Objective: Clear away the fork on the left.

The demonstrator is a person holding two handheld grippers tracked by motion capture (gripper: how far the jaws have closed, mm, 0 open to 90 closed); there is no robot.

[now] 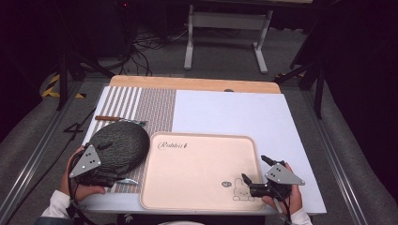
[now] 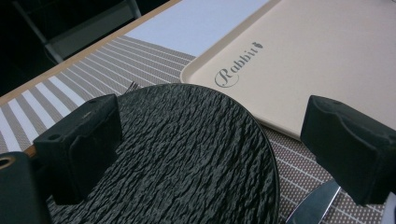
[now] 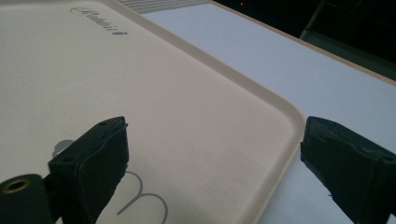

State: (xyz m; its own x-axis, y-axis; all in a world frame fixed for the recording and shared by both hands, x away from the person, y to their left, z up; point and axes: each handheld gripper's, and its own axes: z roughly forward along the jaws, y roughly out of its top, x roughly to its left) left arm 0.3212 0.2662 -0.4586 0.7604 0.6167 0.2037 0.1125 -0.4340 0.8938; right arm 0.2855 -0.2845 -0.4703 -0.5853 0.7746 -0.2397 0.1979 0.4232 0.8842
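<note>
Both hand-held grippers released: left (image 2: 205, 144) over black plate (image 2: 187, 154), right (image 3: 210, 158) astride tray rim (image 3: 275, 154).

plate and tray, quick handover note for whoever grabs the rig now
Left hand-held gripper: open, jaws on either side of the near edge of the black plate, nothing clamped.
Right hand-held gripper: open, jaws on either side of the right rim of the tray near its front corner, not shut on it.
Plate lies on the striped mat, left of the tray, touching or overlapping its left edge. A knife lies beyond the plate; another blade is by its near edge.
Done: nothing is on the tray.
Left: probably shut on the plate and move it.
</note>
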